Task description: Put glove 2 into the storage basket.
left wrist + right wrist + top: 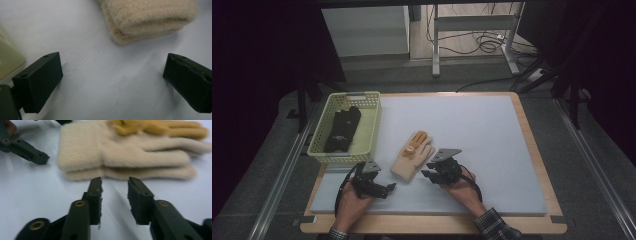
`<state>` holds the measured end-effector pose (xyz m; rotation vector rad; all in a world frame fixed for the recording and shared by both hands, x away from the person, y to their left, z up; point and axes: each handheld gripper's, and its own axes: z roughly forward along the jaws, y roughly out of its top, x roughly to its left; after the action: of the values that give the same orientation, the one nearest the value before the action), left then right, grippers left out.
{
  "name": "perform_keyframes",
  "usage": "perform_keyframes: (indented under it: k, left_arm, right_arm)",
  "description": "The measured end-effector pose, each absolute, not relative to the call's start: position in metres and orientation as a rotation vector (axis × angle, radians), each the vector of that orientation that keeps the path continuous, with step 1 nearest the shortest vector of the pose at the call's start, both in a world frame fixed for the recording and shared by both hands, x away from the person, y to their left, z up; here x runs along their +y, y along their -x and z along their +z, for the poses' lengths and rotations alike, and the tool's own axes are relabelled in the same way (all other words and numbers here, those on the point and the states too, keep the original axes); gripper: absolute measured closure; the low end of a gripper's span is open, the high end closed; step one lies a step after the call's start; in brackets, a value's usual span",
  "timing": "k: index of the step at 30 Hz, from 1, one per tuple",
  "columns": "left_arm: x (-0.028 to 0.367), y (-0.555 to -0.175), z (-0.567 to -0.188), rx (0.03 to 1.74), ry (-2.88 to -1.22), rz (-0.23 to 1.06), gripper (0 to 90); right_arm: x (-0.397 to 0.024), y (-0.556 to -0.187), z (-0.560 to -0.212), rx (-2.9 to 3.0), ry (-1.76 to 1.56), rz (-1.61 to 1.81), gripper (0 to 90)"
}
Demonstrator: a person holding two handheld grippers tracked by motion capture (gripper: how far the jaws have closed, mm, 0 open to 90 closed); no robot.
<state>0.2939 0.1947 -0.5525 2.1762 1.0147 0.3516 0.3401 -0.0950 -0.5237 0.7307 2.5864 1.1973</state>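
Observation:
A beige knitted glove [408, 161] lies flat on the pale mat, with a yellow-orange glove [417, 141] resting on its finger end. My left gripper [388, 188] sits just left of the cuff, its jaws wide apart and nothing between them. In the left gripper view [112, 65] the beige cuff [150, 20] lies a short way ahead. My right gripper [427, 170] is at the glove's right side, close to it. In the right gripper view [115, 181] the jaws stand partly apart, open with only mat between them, and the beige glove [112, 155] lies just beyond the tips.
A pale yellow-green basket [370, 131] at the mat's left holds black gloves [343, 129]; its corner [7, 60] is near the left jaw. The pale mat [482, 150] stretches wide to the right and back. The wooden table edge [437, 225] runs along the front.

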Motion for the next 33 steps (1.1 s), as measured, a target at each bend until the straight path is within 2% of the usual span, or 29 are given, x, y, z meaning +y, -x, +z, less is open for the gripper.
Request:
perform_keyframes:
  k: [8,16,28,33]
  left_arm:
    - [0.195,-0.294,-0.552,1.015,-2.176,0.352,2.4]
    - [0.195,-0.294,-0.552,1.014,-2.176,0.352,2.4]
    - [0.195,-0.294,-0.552,1.015,-2.177,0.354,2.5]
    - [0.194,-0.294,-0.552,1.015,-2.178,0.354,2.5]
  right_arm:
    - [-0.123,-0.34,-0.521,2.54,-0.784,1.165,39.3]
    - [-0.153,-0.341,-0.517,2.503,-0.843,1.144,26.1]
    - [-0.194,-0.344,-0.523,2.451,-0.929,1.074,9.6]
    - [-0.206,-0.346,-0.528,2.445,-0.957,1.03,5.7]
